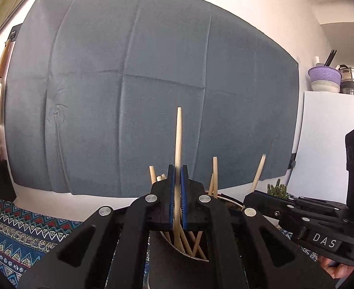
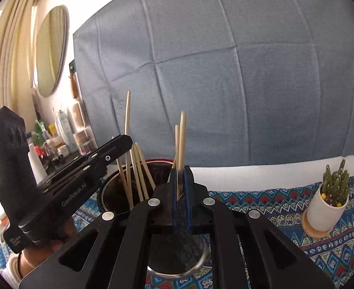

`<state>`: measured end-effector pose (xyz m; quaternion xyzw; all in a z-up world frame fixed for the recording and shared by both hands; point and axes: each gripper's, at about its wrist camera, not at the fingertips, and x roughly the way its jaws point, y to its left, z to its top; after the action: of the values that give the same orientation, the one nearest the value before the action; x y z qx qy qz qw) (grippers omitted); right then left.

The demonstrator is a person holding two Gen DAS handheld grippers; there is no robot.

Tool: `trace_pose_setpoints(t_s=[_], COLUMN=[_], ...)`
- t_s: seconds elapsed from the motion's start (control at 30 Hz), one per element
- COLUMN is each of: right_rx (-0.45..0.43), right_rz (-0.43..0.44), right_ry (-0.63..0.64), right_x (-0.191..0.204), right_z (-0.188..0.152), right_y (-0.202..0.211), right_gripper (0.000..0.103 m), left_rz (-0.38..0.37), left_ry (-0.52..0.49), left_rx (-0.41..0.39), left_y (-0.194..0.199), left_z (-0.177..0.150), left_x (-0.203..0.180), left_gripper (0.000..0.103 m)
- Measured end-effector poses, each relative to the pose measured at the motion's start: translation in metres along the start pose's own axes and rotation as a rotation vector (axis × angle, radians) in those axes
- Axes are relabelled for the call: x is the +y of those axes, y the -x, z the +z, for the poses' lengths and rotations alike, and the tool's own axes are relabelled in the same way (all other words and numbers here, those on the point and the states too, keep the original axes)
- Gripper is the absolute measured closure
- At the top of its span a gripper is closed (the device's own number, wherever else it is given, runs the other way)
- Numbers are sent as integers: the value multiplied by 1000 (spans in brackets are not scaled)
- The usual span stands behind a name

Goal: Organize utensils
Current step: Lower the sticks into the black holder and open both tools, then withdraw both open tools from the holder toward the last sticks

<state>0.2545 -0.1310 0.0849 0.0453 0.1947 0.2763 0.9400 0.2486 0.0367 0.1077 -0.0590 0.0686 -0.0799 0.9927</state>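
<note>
My left gripper (image 1: 177,168) is shut on a pale wooden chopstick (image 1: 178,132) that stands almost upright. Its lower end reaches into a steel cup (image 1: 164,237) holding several more chopsticks. My right gripper (image 1: 249,198) comes in low from the right of that cup. In the right wrist view, the right gripper (image 2: 180,171) is shut on a chopstick (image 2: 182,139) with a second stick close beside it, above a steel rim (image 2: 197,266). Just left, a steel cup (image 2: 104,192) holds several leaning chopsticks. The left gripper (image 2: 126,142) reaches over it, held by a hand.
A patterned blue cloth (image 2: 273,204) covers the table. A small cactus in a white pot (image 2: 326,207) stands to the right on a wooden coaster. A grey-blue sheet (image 1: 140,84) hangs on the wall behind. Bottles (image 2: 63,125) crowd the far left.
</note>
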Motion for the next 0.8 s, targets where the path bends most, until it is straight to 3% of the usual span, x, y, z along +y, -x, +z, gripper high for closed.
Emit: trace_pose_setpoints(t_s=[0.33,0.53,0.73,0.8], right_rx=[-10,-32,-39,-41], right_rz=[-15,-23,-56,-80], right_ry=[13,11,13,16], right_x=[2,0,-3,-4], right_z=[3,8,9,10], right_y=[2,9,12,13], right_gripper=[95,95,66,58], left_rz=[-4,14,24,33], left_ry=[31,19,10,17], left_rx=[9,-4,-18,-26], left_y=[-1,5,12,16], left_z=[1,6,12,15], left_x=[5,2,-2,-1], left_gripper=[96,82,62,50])
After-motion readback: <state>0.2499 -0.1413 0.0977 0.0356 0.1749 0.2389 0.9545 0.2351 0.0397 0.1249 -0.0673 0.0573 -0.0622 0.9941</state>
